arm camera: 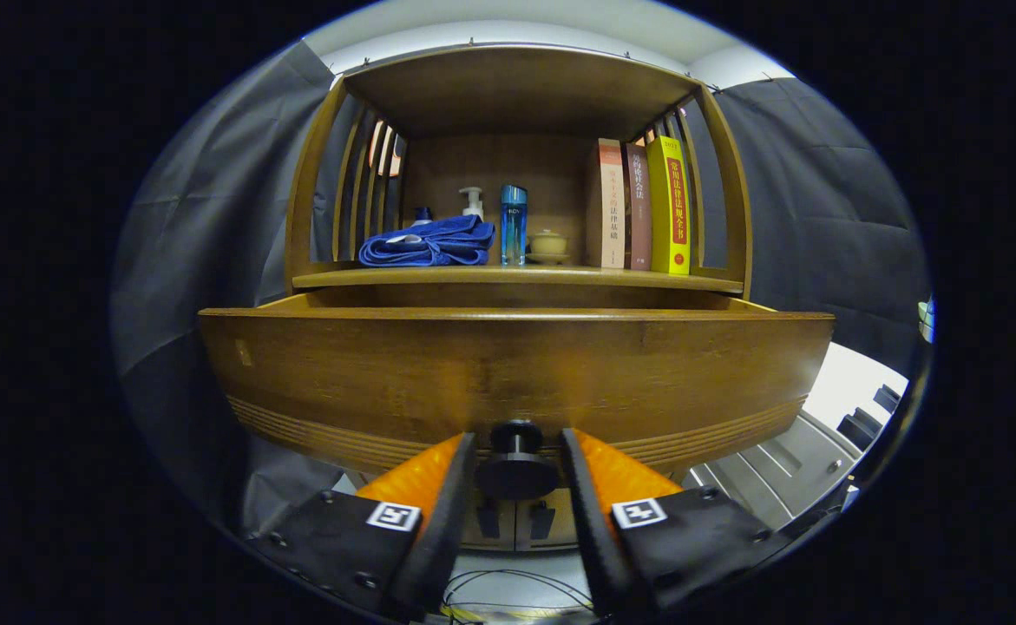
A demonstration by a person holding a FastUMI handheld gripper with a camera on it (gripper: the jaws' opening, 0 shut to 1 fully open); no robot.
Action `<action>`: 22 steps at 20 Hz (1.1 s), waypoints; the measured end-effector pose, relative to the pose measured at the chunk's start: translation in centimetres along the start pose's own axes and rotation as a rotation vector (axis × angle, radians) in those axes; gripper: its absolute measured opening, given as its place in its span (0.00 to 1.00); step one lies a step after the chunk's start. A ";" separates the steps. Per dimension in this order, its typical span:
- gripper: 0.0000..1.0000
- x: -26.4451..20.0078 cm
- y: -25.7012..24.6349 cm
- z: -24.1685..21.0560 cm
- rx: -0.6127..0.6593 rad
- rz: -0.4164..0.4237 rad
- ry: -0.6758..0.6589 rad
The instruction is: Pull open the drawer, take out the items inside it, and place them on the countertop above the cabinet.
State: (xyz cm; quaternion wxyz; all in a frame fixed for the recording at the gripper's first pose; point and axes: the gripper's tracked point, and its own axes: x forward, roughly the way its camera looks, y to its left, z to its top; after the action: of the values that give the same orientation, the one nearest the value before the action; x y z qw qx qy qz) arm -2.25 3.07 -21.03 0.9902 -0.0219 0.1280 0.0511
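The countertop (516,277) carries a folded blue towel (428,242), bottles, books.

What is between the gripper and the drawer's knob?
Nothing visible. The knob sits right between the gripper fingers, which flank it closely; whether they press it is unclear. The drawer front is pulled out below the shelf.
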 end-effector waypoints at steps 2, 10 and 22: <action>0.83 0.0 0.4 0.1 0.005 0.012 -0.002; 0.99 -1.6 -1.0 4.7 0.005 -0.011 -0.085; 0.98 -3.0 -3.6 19.7 0.032 -0.041 -0.309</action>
State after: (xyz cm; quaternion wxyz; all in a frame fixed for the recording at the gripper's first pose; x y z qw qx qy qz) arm 0.25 0.31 -1.09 0.9992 -0.0006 -0.0254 0.0314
